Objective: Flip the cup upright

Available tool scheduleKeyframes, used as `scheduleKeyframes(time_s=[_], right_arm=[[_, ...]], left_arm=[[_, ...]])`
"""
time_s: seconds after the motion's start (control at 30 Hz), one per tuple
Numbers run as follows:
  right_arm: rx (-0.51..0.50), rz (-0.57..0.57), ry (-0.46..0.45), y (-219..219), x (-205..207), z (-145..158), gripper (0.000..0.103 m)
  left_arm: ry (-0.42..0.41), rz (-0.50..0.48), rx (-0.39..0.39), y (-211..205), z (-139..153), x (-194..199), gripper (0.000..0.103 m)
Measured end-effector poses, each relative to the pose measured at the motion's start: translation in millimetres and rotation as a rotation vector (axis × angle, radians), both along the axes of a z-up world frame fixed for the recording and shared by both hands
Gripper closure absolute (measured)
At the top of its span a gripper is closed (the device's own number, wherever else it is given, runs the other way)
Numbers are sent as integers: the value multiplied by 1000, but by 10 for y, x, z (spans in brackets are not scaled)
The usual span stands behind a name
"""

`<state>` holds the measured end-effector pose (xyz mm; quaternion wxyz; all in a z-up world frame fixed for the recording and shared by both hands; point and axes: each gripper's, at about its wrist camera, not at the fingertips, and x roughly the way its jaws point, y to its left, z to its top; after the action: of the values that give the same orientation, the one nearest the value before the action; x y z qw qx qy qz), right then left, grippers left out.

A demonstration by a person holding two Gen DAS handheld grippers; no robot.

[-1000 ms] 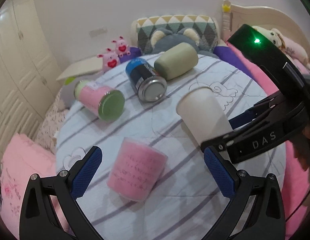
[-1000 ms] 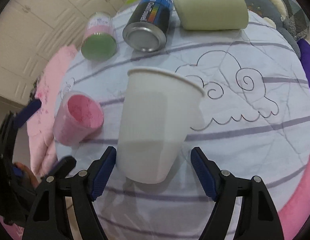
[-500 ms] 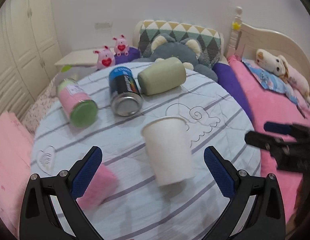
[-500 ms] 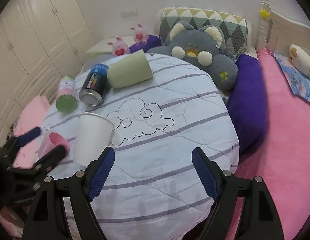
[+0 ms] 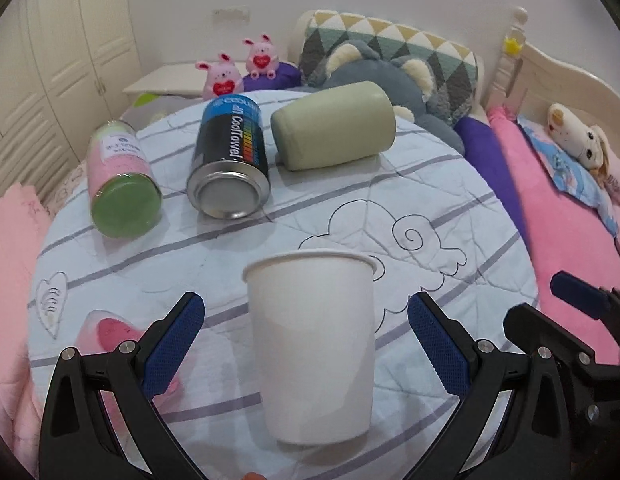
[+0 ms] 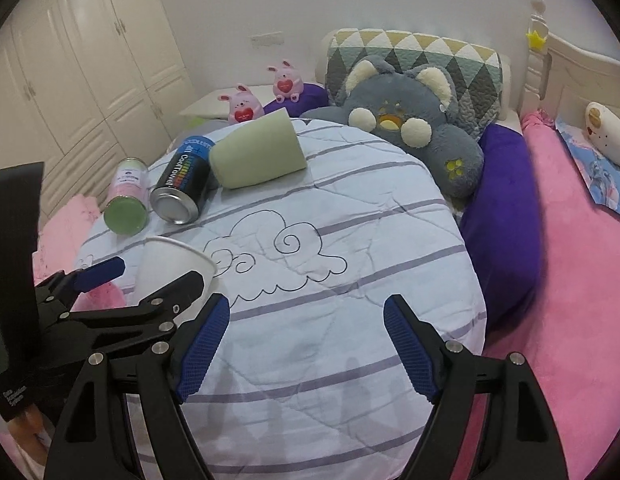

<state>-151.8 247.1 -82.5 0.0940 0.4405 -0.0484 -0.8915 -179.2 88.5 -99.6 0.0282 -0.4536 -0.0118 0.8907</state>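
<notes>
A white paper cup (image 5: 313, 344) stands upright, mouth up, on the round striped cushion (image 5: 429, 184). My left gripper (image 5: 306, 340) is open, its blue pads on either side of the cup with a gap on both sides. In the right wrist view the cup (image 6: 170, 268) is at the left, partly hidden by the left gripper (image 6: 126, 280). My right gripper (image 6: 306, 340) is open and empty over the cushion (image 6: 349, 208), to the right of the cup. It also shows at the right edge of the left wrist view (image 5: 569, 320).
A pink cup (image 5: 110, 332) sits by my left finger. Lying at the back are a pink jar with green lid (image 5: 122, 180), a black CoolTowel can (image 5: 230, 164) and a pale green cup (image 5: 333, 128). Plush toys (image 6: 413, 128) and a pink bed (image 6: 569, 240) surround the cushion.
The right gripper has let go of the white cup and pulled back to the right. The left gripper has swung from the pink cup to straddle the white cup.
</notes>
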Motion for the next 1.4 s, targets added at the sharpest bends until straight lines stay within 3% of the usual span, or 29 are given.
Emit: scheduleKeyframes(time_s=[0.13,0.2,0.3,0.63,0.87,1.23,1.4], right_arm=[[-14,3,-3,34,-13,-17,22],[-13,5,-2,32,-9,-17,22],[-24,8,-1,39,-7,-20,22],[-46,16,13,-4,19,-21,22],[-57,29,5,-76,11,-69,22],[-41,52,15,-184,31,-99,22],[-33,59,22,-220,70,-93,22]], left_arm=[[-36,3,42,-15,-85,-104,5],[-75,-5,77,-29,-136,-145,24],[-96,-19,86,-10,-191,-178,33],[170,-24,78,-107,192,130,33],[201,-37,45,-109,177,178,33],[173,-11,25,-175,141,243,32],[162,-6,20,-206,137,286,22]])
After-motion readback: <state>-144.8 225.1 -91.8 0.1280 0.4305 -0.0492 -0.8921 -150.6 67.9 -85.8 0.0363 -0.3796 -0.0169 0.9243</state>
